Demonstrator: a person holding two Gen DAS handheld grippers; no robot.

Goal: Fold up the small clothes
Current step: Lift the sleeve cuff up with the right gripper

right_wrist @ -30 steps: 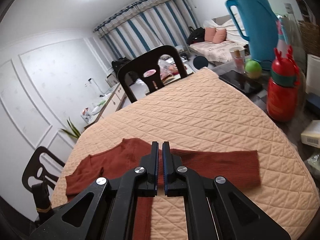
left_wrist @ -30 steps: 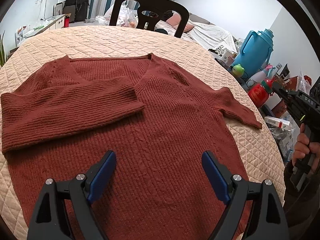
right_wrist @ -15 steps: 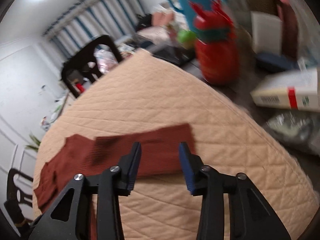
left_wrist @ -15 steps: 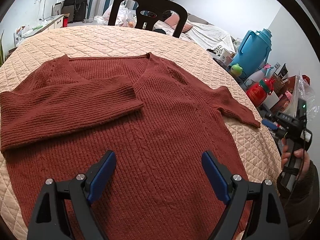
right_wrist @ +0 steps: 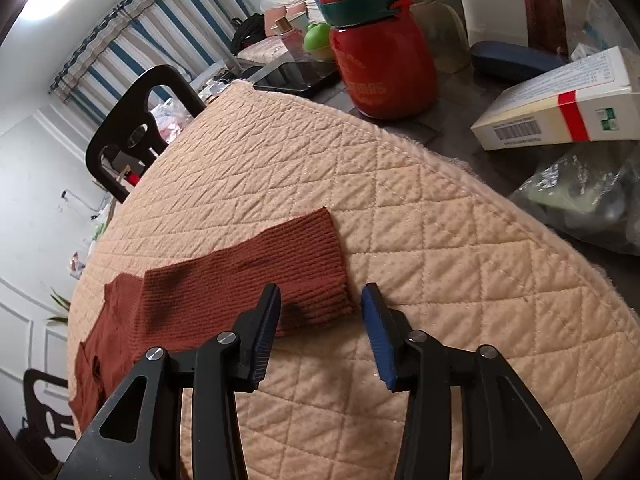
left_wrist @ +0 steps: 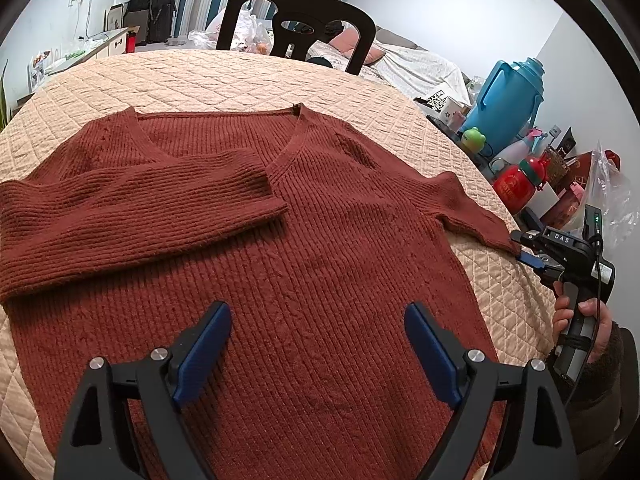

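A rust-red knitted sweater (left_wrist: pixel 312 248) lies flat on the peach quilted table cover (left_wrist: pixel 248 80). One sleeve (left_wrist: pixel 132 216) is folded across the chest. The other sleeve (right_wrist: pixel 248 280) stretches out to the right, its cuff (left_wrist: pixel 480 228) near the cover's edge. My left gripper (left_wrist: pixel 318 308) hovers open over the sweater's lower body, nothing between its fingers. My right gripper (right_wrist: pixel 320 292), held by a hand (left_wrist: pixel 580 312), is low at that cuff. Its jaws are opening, and the cuff's end lies just ahead between the blue pads (right_wrist: pixel 376 324), which do not press on it.
Beyond the cover's right edge stand a red bottle (right_wrist: pixel 380 60), a white box (right_wrist: pixel 560 112), a dark tablet (right_wrist: pixel 296 76), a plastic bag (right_wrist: pixel 588 196) and a blue thermos (left_wrist: pixel 508 108). A black chair (left_wrist: pixel 296 20) stands at the far side.
The right gripper came down and rolled toward the outstretched sleeve's cuff, and its jaws went from shut to apart. The left gripper and the sweater stayed as they were.
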